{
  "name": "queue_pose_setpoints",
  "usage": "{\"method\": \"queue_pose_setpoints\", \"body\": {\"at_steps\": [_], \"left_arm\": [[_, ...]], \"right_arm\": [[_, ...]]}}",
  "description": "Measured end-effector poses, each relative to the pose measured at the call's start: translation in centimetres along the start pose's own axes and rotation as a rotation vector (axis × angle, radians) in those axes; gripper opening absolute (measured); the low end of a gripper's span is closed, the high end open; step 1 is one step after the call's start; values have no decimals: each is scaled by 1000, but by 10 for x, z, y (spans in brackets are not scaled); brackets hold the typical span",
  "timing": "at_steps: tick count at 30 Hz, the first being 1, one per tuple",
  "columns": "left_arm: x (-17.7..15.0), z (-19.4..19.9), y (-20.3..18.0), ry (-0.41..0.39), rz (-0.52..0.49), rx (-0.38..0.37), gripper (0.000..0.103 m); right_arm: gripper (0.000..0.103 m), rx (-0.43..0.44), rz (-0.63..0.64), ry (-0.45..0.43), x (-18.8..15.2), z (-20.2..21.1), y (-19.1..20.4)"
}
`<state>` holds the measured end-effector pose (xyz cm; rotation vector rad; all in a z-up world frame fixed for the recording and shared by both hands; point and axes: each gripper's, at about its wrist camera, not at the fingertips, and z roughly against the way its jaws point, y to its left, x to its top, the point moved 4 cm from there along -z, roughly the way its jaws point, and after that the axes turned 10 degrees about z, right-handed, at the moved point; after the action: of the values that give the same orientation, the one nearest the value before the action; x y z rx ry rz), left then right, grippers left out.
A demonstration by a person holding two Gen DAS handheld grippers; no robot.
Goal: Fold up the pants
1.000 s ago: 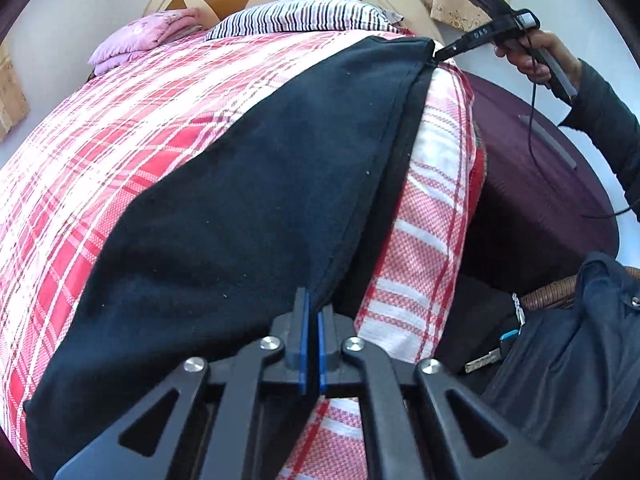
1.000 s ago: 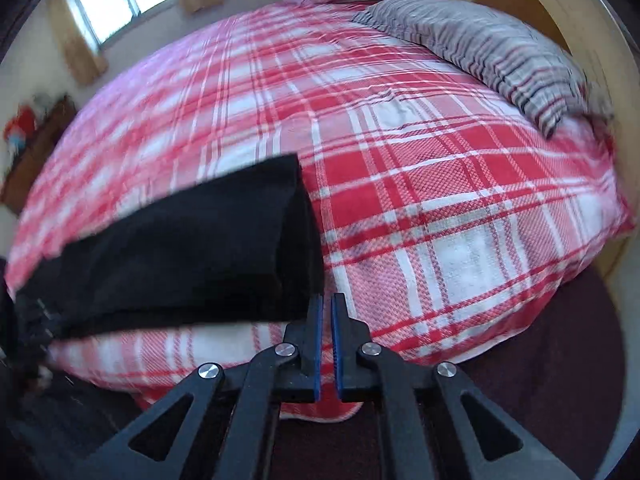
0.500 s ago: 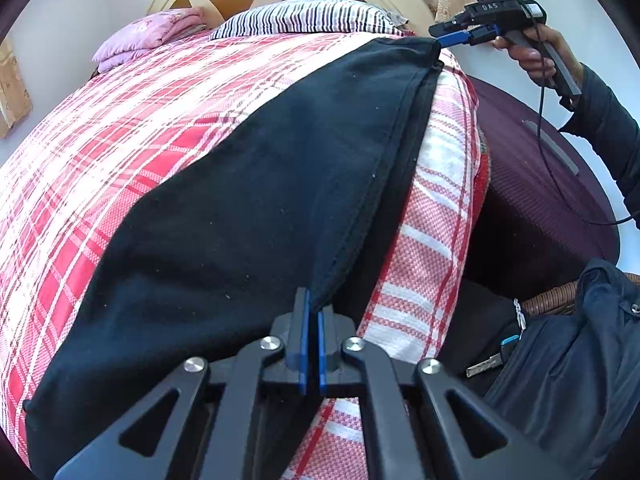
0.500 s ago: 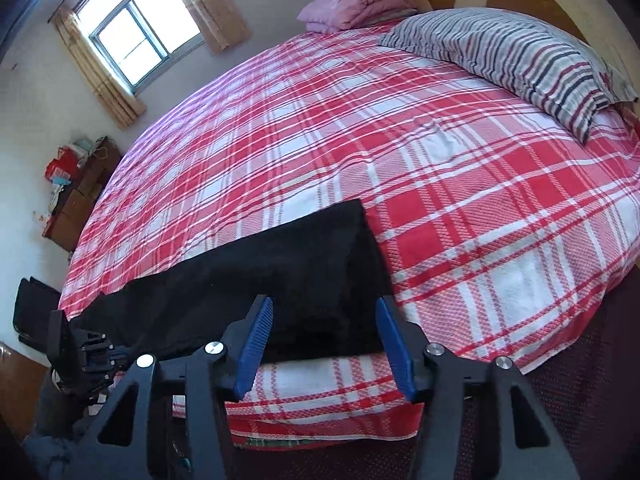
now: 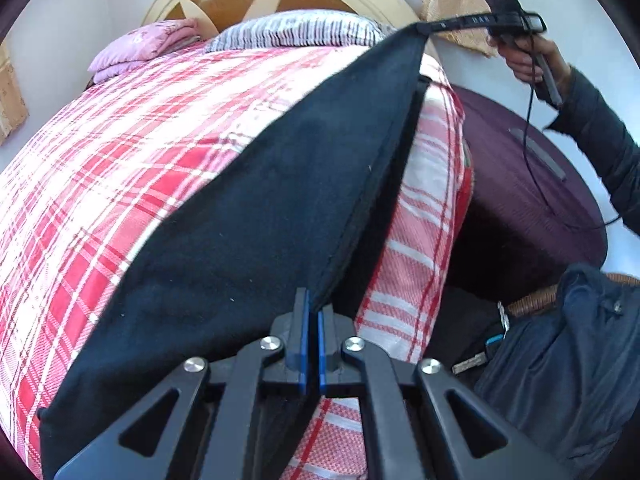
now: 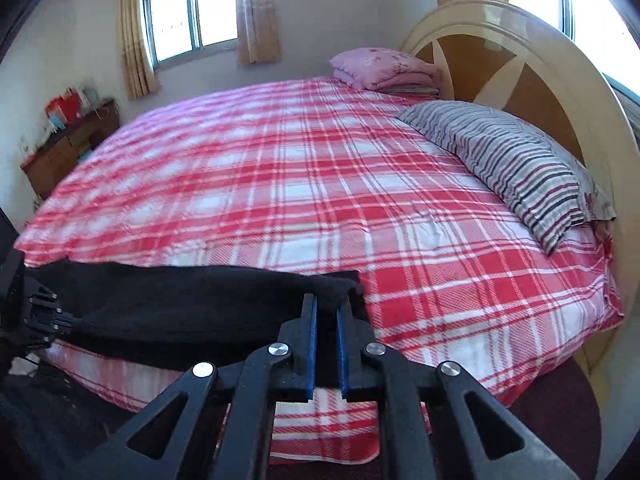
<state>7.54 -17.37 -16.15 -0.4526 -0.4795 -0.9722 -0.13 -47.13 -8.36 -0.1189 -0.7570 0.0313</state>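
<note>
We hold the black pants [image 5: 248,216] stretched along the near edge of the bed, one end in each tool. Our left gripper [image 5: 311,312] is pinched tight on the pants' near corner, the blue pads almost meeting with the hem running straight out ahead of them. At the far end of that hem, up and to the right from the left tool, our right gripper [image 5: 430,27] clamps the other corner and lifts it off the red plaid bedspread [image 5: 120,168], gripped by our right hand [image 5: 528,56] in a dark sleeve. From the right tool's own view, its jaws have just been closing and now stand narrow, with the folded end of the pants [image 6: 208,304] caught between the blue pads [image 6: 312,336]. Ahead of it lies the bedspread [image 6: 320,184], a striped pillow [image 6: 512,164] to the right by the round headboard [image 6: 540,68], and a pink folded quilt [image 6: 380,68] farther back.
</note>
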Motion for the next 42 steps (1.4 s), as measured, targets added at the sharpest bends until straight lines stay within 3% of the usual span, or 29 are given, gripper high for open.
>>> {"method": "queue_pose_setpoints", "body": {"at_steps": [3,7,8,9,11,14,17,20,23,26,30,35,37,38,39,41,42], "left_arm": [[-6,-13,-5,33,-8,-15,4],[-10,-18,-9,51,-18,-20,4],[-9,-17,-9,52,-14,-24,4],[-9,-17,-8,54,-12,-27,4],[-8,-18,-8,59,-15,-24,4],[-8,-22,-8,59,-20,-16,4],[-5,-22,-8,57,-19,-13,4],[-6,-24,-8,52,-14,-15,4],[-7,-24,-6,45,-2,-22,4],[-9,-23,-5,39,7,-26,4],[-9,-23,-6,31,19,-20,4],[-11,-22,-7,9,32,-2,6],[-15,-19,-8,1,24,15,8],[-15,-18,-9,-1,19,27,12],[-15,-16,-10,-6,14,38,16],[-18,-9,-11,-27,2,69,39],[-19,-5,-10,-41,0,85,43]], "right_arm": [[8,-28,18,122,-23,-23,-5],[11,47,39,217,-44,-32,-5],[20,55,31,215,-45,-29,-7],[38,48,15,196,-43,-24,-12],[62,59,-59,141,-36,-14,-27],[62,146,-231,76,-23,-11,-53],[61,187,-305,108,-12,-33,-61],[46,213,-348,190,-7,-71,-59],[10,178,-329,245,-7,-98,-52],[5,139,-289,187,6,-98,-44],[4,79,-263,114,22,-90,-44],[4,14,-225,201,11,-111,-46],[14,2,-226,220,3,-112,-48],[32,-23,-232,215,1,-107,-51],[44,-44,-238,209,-1,-100,-53],[44,-53,-250,159,-2,-76,-54],[44,-53,-245,137,-2,-65,-52]]}}
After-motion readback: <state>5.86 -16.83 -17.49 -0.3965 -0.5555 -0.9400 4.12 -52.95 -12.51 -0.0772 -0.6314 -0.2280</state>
